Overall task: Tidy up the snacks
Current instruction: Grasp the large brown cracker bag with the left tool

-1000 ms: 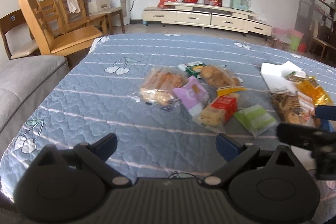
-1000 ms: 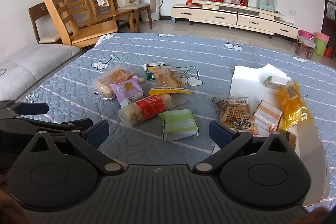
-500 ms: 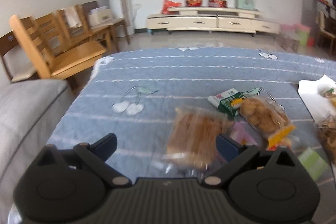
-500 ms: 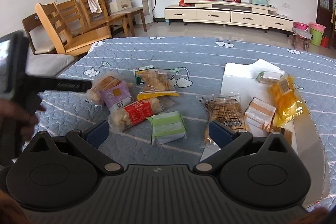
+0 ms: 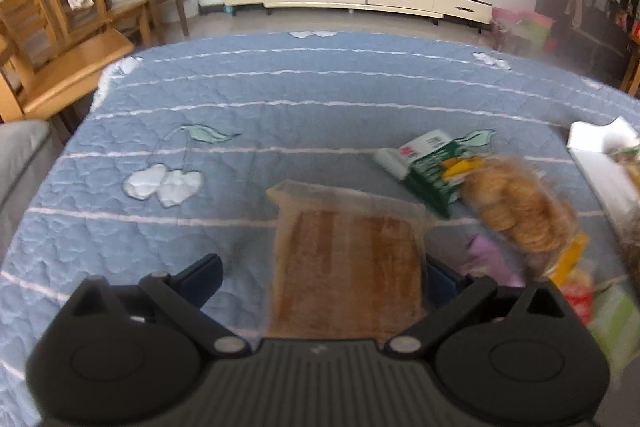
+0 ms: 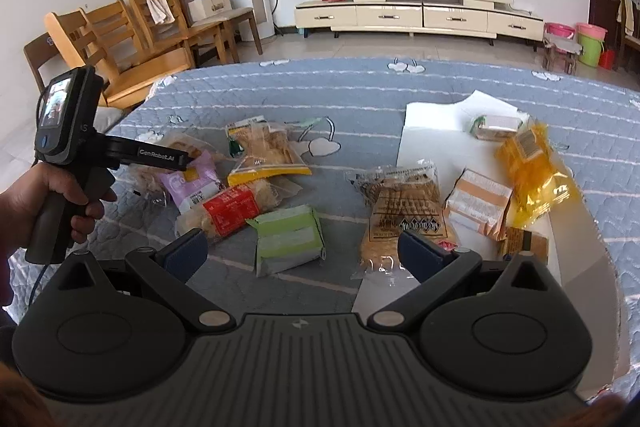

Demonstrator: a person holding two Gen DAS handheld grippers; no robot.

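My left gripper [image 5: 320, 279] is open, and a clear bag of brown wafers [image 5: 344, 259] lies between its fingers, hiding part of the right fingertip. Beyond it lie a green-and-white pack [image 5: 428, 167], a bag of round cookies [image 5: 516, 203] and a purple pack [image 5: 488, 259]. My right gripper [image 6: 302, 253] stands open just above a light green pack [image 6: 288, 239]. Left of that pack sit a red-labelled roll [image 6: 232, 207] and a yellow-edged bag [image 6: 264, 151]. A cracker bag [image 6: 404, 211] rests on the edge of the white paper [image 6: 432, 119].
On the paper lie a beige pack [image 6: 478, 203], a yellow bag [image 6: 532, 167] and a small pack [image 6: 496, 125]. A hand [image 6: 36, 195] holds the left tool at the blue quilted table's [image 6: 360, 91] left edge. Wooden chairs [image 6: 132, 39] stand beyond it.
My left gripper has moved forward and down over the snack pile, so the wafer bag now sits between its open fingers. The right gripper has hardly shifted.
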